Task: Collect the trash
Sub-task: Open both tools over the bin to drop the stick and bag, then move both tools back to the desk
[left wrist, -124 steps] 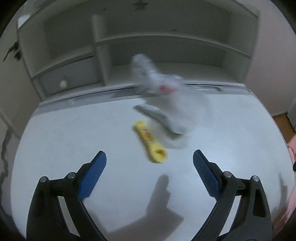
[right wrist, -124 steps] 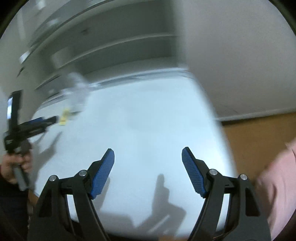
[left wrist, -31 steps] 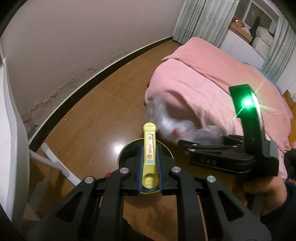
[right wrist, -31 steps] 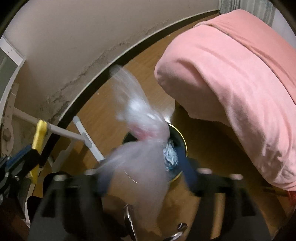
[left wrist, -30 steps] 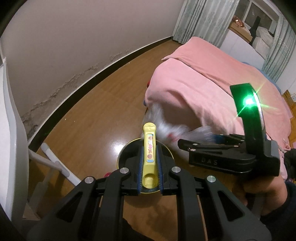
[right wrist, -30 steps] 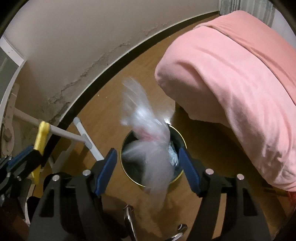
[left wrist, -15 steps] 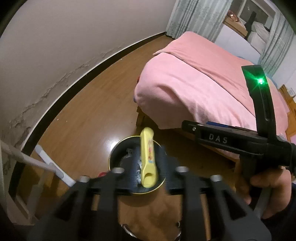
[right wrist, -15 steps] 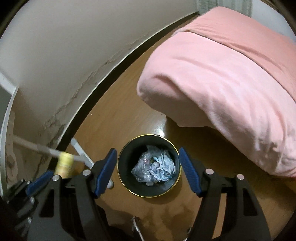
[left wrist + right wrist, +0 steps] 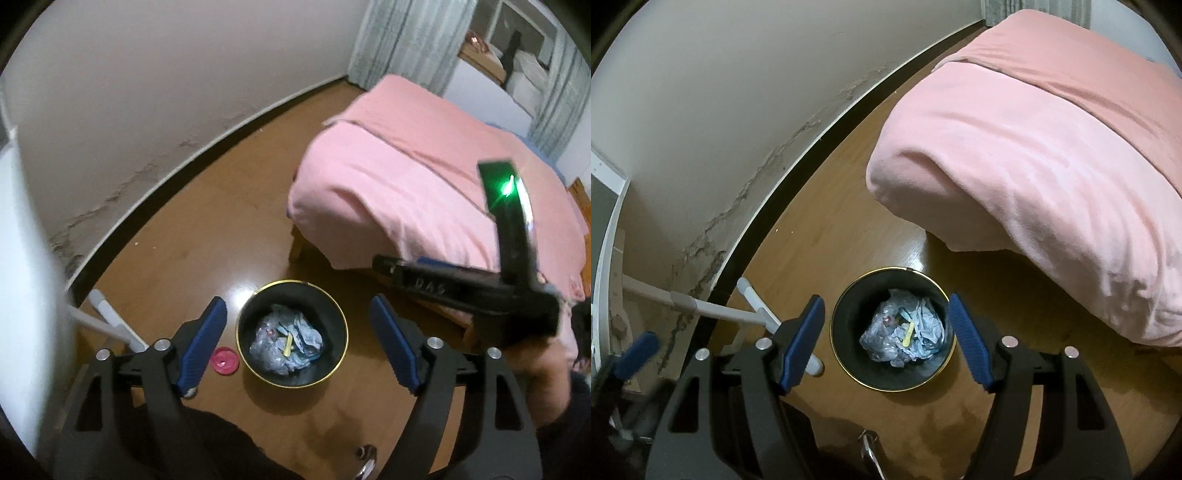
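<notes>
Pink lid (image 9: 223, 361) beside bin (image 9: 341, 347); bed (image 9: 424, 184) near

floor (image 9: 827, 236): brown wood, glossy, glare spot near the bed corner
bed (image 9: 413, 177): pink blanket (image 9: 1034, 140) hanging over the edge
wall (image 9: 147, 74): off-white, paint cracked above dark baseboard (image 9: 798, 170)
curtains (image 9: 399, 40): pale grey-green, behind the bed
pink round lid (image 9: 224, 361): flat on floor
white tube frame (image 9: 753, 306): leaning at the wall
</notes>
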The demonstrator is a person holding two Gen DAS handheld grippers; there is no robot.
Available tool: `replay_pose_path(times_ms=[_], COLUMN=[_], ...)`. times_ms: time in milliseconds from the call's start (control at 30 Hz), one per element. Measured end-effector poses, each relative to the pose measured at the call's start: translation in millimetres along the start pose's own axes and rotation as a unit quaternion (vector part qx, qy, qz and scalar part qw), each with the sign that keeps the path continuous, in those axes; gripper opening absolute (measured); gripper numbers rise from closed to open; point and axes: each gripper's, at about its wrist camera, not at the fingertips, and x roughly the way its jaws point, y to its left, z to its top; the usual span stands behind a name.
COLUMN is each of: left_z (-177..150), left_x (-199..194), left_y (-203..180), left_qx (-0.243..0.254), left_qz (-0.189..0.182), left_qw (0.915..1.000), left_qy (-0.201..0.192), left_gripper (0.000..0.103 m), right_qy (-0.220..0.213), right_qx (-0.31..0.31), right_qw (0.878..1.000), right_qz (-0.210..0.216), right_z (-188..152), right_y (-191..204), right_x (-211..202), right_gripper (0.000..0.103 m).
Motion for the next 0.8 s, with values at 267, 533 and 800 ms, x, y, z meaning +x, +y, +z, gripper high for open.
replay_pose_path(times_ms=[267, 533, 800], left_z=[1, -47, -104], left_x=[-108, -201, -234], left_y=[65, 268, 425], left_qx=[-0.029, -0.221, -0.420], left_qz=[0.098, 0.286, 0.317], left_qw=[0.9926, 0.9294, 0.8489], left_qy=[-0.065, -0.074, -0.051], left_gripper=[0.094, 0.096, 0.096], right_qy=[-0.037, -0.082, -0.068], right_qx=[-0.086, -0.200, -0.338], right_qw=[0.996, 0.975, 0.930], right_qz=[0.007, 0.056, 0.130], right_z=[-1, -4, -38], right_y=[52, 155, 309], right_x=[-43, -98, -101], right_gripper=[0.089, 0.095, 0.095])
